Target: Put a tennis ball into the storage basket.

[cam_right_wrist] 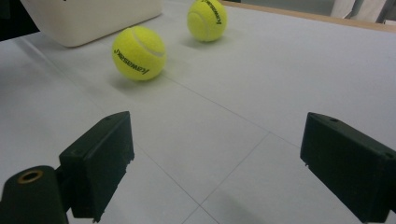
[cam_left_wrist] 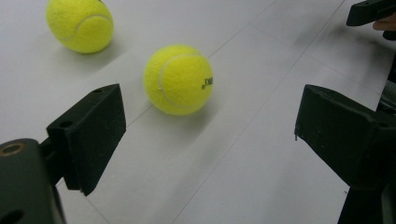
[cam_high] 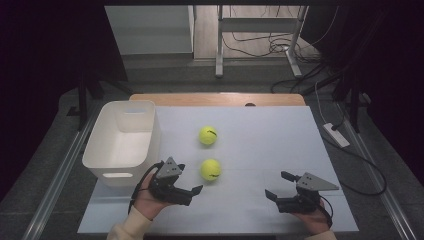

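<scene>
Nearest the high view's camera, a person's two hands hold the left tongs [cam_high: 192, 187] and the right tongs [cam_high: 276, 186] low over the near part of the table [cam_high: 260, 145]. Both tongs stand spread wide, with nothing between the jaws.

The table, covered in pale grey sheeting, is the largest thing. A white plastic bin [cam_high: 122, 142] stands on its left side, open at the top, just beyond the left tongs.

Two yellow tennis balls lie in the middle. The near ball [cam_high: 210, 169] sits just past the left tongs and a little to their right, apart from the jaws, with bare table between. In the left gripper view this near ball [cam_left_wrist: 178, 79] lies ahead between the jaws, nothing in the way. The far ball [cam_high: 208, 135] lies beyond it, well apart from both tongs and right of the bin. A ball has no long axis.

In the right gripper view, black lettering on the near ball [cam_right_wrist: 138, 52] runs slantwise and seems to read "kawasaki"; the far ball [cam_right_wrist: 207, 19] bears similar print.
</scene>
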`<state>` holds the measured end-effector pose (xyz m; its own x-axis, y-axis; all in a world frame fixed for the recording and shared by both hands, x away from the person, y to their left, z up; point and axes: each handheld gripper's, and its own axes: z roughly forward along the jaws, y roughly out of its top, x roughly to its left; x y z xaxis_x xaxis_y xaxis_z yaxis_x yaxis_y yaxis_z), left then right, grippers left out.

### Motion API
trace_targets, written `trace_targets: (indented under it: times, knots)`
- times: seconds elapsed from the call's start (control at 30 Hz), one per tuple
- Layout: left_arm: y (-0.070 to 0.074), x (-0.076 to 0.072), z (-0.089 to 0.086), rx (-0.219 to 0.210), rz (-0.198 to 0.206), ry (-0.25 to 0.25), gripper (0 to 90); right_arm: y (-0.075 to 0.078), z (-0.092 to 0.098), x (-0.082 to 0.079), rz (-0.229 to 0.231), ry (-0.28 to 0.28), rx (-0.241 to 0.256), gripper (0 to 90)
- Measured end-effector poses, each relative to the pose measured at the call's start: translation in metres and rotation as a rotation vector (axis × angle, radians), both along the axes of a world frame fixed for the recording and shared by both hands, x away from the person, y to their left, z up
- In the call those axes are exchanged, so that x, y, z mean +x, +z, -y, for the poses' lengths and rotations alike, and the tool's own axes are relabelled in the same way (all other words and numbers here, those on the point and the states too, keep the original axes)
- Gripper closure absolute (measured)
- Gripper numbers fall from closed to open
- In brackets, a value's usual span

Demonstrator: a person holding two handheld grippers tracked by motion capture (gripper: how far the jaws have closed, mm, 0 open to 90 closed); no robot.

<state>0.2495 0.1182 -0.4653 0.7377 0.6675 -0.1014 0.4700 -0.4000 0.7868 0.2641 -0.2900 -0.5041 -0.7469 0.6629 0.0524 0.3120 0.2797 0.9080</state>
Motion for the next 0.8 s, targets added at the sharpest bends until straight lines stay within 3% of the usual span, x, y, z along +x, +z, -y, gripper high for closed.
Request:
trace_targets:
  times: [0.8]
  knots:
    - [-0.005, 0.038, 0.032, 0.052, -0.048, -0.026, 9.2, -0.003, 0.005, 0.000, -0.001, -0.012, -0.009, 9.8]
